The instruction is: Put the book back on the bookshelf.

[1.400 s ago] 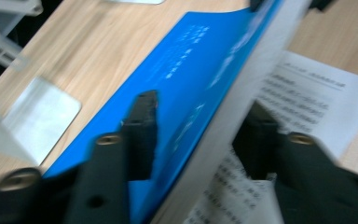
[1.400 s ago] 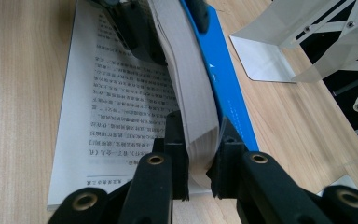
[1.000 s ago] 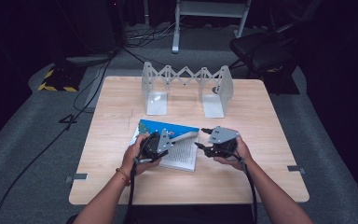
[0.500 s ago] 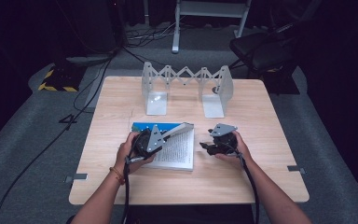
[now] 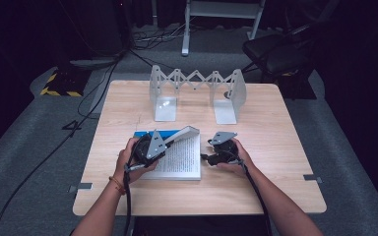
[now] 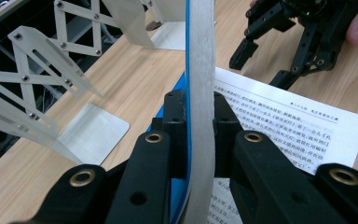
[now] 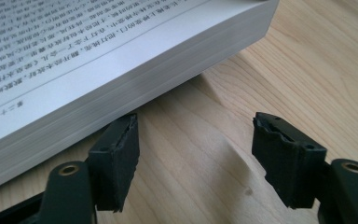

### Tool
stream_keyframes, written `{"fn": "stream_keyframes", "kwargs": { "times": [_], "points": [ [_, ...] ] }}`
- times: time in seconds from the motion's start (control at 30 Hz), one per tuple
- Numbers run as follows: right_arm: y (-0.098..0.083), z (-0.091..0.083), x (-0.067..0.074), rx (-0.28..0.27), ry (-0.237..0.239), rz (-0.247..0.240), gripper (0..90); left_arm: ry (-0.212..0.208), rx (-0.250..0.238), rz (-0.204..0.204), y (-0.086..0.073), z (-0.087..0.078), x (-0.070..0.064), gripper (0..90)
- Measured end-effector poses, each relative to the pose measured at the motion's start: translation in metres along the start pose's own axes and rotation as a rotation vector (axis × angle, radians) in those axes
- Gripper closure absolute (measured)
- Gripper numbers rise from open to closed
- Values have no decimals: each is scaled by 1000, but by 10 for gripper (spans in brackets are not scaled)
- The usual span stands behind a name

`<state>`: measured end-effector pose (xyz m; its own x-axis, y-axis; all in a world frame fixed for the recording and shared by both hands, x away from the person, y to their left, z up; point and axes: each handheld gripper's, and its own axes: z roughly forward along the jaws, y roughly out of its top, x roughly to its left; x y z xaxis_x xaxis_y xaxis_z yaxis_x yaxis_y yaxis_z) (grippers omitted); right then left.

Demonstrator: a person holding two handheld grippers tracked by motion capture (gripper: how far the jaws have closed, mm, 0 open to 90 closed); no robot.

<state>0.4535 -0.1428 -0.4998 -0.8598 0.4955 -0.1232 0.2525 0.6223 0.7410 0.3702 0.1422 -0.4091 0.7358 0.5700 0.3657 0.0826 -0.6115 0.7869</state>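
Left gripper view: tongs [image 6: 199, 112] pinching cover [image 6: 200, 56]

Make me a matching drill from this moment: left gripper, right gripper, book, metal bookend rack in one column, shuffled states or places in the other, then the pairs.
1. left gripper
2. right gripper
3. book
4. metal bookend rack

A. stands at the table's far side
B. open, beside the page block
C. lies open on the table
D. clamped on a lifted cover and pages

Pairs: 1-D, 2-B, 3-C, 4-A

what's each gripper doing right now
left gripper: shut on the book's lifted cover.
right gripper: open, holding nothing, beside the book.
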Motion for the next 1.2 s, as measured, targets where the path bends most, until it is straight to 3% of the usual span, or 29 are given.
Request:
{"fn": "stream_keyframes", "kwargs": {
  "times": [0.2,0.37,0.57,0.6,0.63,0.67,0.7,0.73,0.77,0.8,0.83,0.87,0.93,1.0,1.1,1.17,1.2],
  "points": [
    [5,7,0,-19,-17,-6,318,8,-8,-12,0,-5,1,811],
    [8,0,0,-125,36,54,398,0,-12,-53,-1,-8,5,810],
    [13,-7,3,-176,39,76,461,-7,26,-84,-1,-10,6,808],
    [14,-10,4,-193,45,86,462,-23,57,-106,-2,-11,5,806],
    [14,-11,4,-201,54,92,465,-18,76,-103,-2,-11,3,806],
    [14,-14,2,-246,94,119,457,-14,106,-93,-2,-9,0,806],
    [14,-14,2,-246,94,119,457,-14,106,-93,-2,-9,0,805],
    [17,-21,0,-334,171,170,455,-26,145,-59,-3,-4,-6,805],
    [27,-31,2,-393,175,169,460,-22,167,-24,-4,0,-12,808],
    [35,-35,4,-392,143,128,485,-55,197,-10,-6,6,-18,809],
    [45,-37,7,-346,77,68,471,-42,196,-16,-6,6,-20,809],
    [48,-37,5,-318,54,48,467,-9,177,-30,-3,3,-17,809],
    [45,-36,-6,-267,20,76,425,1,152,-20,-3,-3,-15,809],
    [36,-35,-13,-232,16,100,405,-5,147,-17,-5,-3,-14,809],
    [26,-27,-12,-141,-19,46,373,25,124,19,-6,-4,-16,810],
    [19,-21,-13,-95,-22,34,366,23,99,15,-5,-6,-15,810],
    [14,-20,-14,-69,-20,30,357,24,64,-2,-3,-7,-14,811]
  ]
}}
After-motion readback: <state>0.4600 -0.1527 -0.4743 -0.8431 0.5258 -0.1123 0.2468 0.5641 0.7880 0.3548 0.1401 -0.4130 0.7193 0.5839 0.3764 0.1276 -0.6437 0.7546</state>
